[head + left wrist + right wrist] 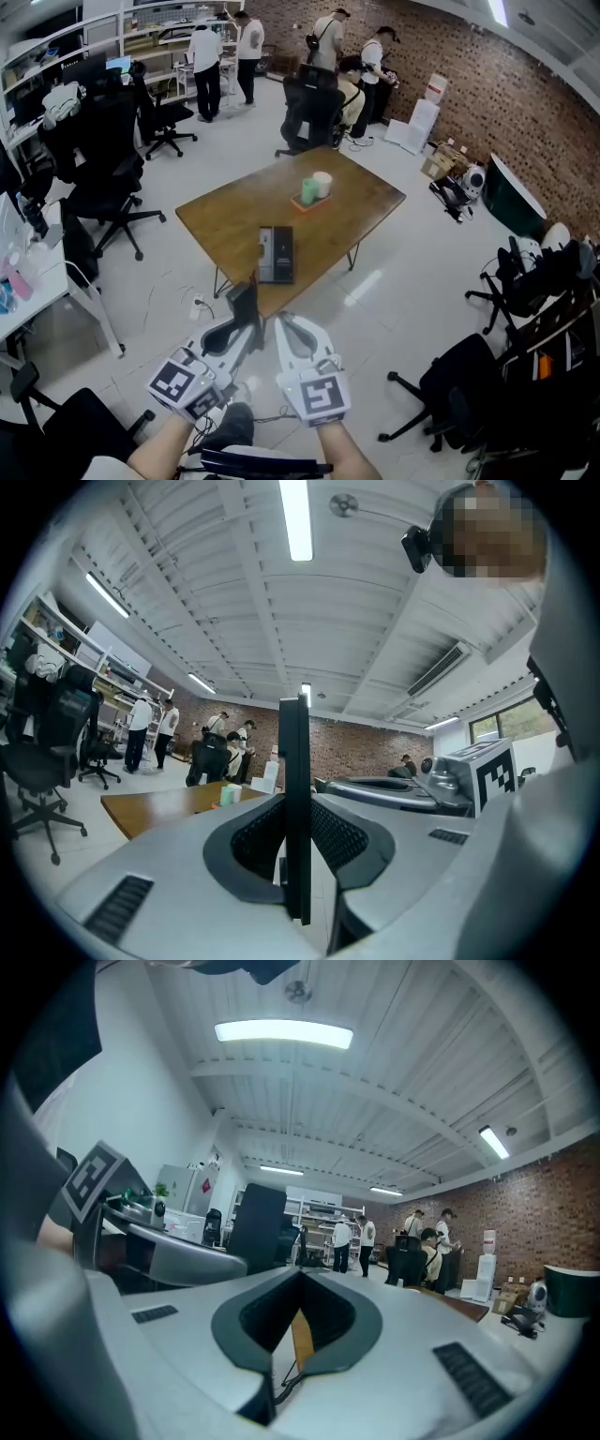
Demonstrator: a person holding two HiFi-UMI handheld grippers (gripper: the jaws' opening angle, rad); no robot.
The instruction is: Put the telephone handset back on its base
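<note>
Left gripper [244, 321] clamps the slim black telephone handset [293, 789] edge-on, well apart from its base [276, 254] on the wooden table [225, 211], right gripper [287, 328] pinched empty: likely light, rigid, slick plastic, best held mid-body.

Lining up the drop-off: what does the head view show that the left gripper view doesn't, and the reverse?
Only the head view: the telephone base, lying on the wooden table.
Only the left gripper view: the left gripper with its pads pressed on either side of the thin dark handset, seen edge-on.
Both: the handset, the table, the cups on it, the right gripper, and the people standing beyond the table.
</note>
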